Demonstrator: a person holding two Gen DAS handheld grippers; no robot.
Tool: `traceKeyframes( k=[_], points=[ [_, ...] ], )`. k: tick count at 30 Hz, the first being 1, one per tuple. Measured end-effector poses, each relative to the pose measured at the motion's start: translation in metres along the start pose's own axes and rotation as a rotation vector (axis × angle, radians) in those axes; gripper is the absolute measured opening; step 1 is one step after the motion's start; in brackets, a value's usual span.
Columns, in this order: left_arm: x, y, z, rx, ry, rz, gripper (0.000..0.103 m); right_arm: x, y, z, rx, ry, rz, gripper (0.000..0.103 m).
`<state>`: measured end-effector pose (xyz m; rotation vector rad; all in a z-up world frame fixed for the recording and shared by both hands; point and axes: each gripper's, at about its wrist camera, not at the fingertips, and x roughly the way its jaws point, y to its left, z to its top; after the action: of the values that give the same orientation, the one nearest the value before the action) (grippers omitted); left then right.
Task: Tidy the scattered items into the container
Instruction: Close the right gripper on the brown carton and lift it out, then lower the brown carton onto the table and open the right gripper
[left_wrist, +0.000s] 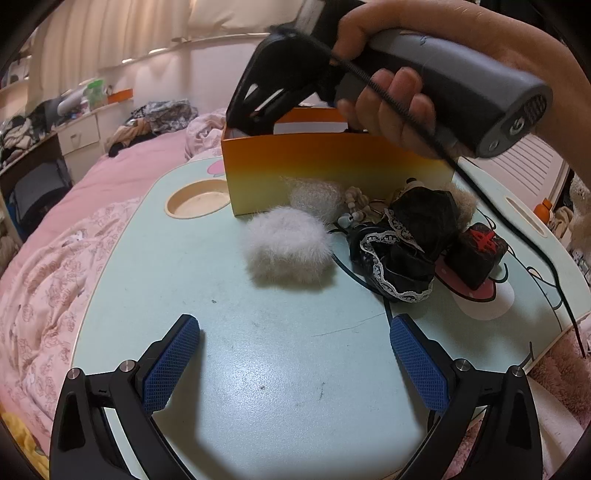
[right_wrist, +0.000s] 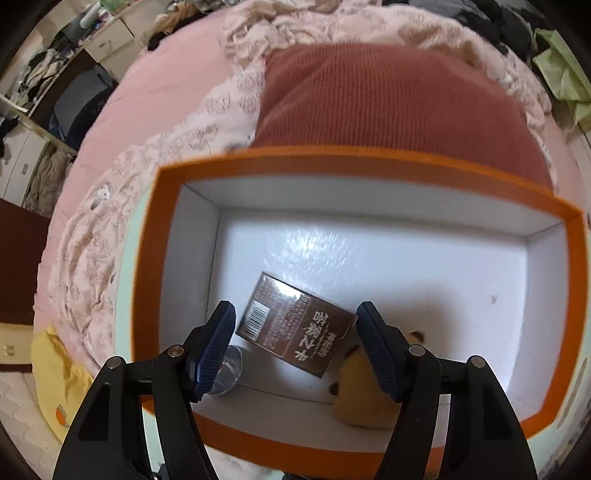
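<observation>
Right gripper (right_wrist: 295, 347), jaws wide and empty, hangs inside the orange box (right_wrist: 146, 258); brown carton (right_wrist: 295, 325) apparently lies just below, long axis skewed across the gap

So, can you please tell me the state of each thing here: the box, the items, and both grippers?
Orange box: upright on the table, open top.
Brown carton: lying flat inside the box.
Yellow soft toy: inside the box.
White fluffy ball: on the table, outside the box.
Black lace cloth: crumpled on the table.
Black cube: on the table.
Left gripper: open, empty.
Right gripper: open, empty, above the box.
</observation>
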<state>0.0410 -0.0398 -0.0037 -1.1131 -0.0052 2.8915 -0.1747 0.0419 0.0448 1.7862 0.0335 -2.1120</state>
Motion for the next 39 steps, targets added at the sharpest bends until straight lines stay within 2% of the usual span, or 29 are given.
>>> traceKeyframes(
  k=[3, 5, 8, 14, 19, 25, 26, 28, 33, 39],
  points=[
    [0.000, 0.000, 0.001, 0.000, 0.001, -0.001, 0.103, 0.004, 0.016, -0.007, -0.088, -0.011, -0.099, 0.070],
    [0.000, 0.001, 0.001, 0.000, 0.000, -0.001, 0.103, 0.009, 0.024, -0.011, -0.161, -0.035, -0.160, 0.065],
    [0.000, 0.001, 0.001, 0.000, 0.000, -0.001, 0.103, 0.002, 0.019, -0.015, -0.172, -0.062, -0.146, 0.060],
    [0.000, 0.001, 0.000, 0.000, -0.001, -0.001, 0.103, 0.007, 0.013, -0.001, -0.142, -0.118, -0.122, 0.059],
    [0.000, 0.000, 0.000, 0.000, 0.000, -0.001, 0.103, -0.030, 0.000, -0.002, -0.066, -0.275, -0.006, 0.059],
    [0.000, 0.000, 0.000, 0.000, 0.000, 0.000, 0.103, -0.092, -0.007, -0.046, -0.094, -0.433, 0.071, 0.059],
    [0.000, 0.000, 0.000, 0.000, 0.000, 0.000, 0.103, -0.092, -0.007, -0.055, -0.054, -0.457, 0.070, 0.059],
    [0.000, 0.000, 0.000, 0.000, 0.000, 0.000, 0.103, -0.095, -0.009, -0.080, -0.058, -0.470, 0.089, 0.059],
    [0.000, 0.001, 0.000, 0.000, -0.001, 0.000, 0.103, -0.081, -0.023, -0.128, -0.050, -0.449, 0.109, 0.059],
    [-0.001, 0.001, 0.001, 0.002, 0.001, 0.001, 0.103, -0.063, -0.048, -0.162, -0.043, -0.488, 0.049, 0.060]
  ],
)
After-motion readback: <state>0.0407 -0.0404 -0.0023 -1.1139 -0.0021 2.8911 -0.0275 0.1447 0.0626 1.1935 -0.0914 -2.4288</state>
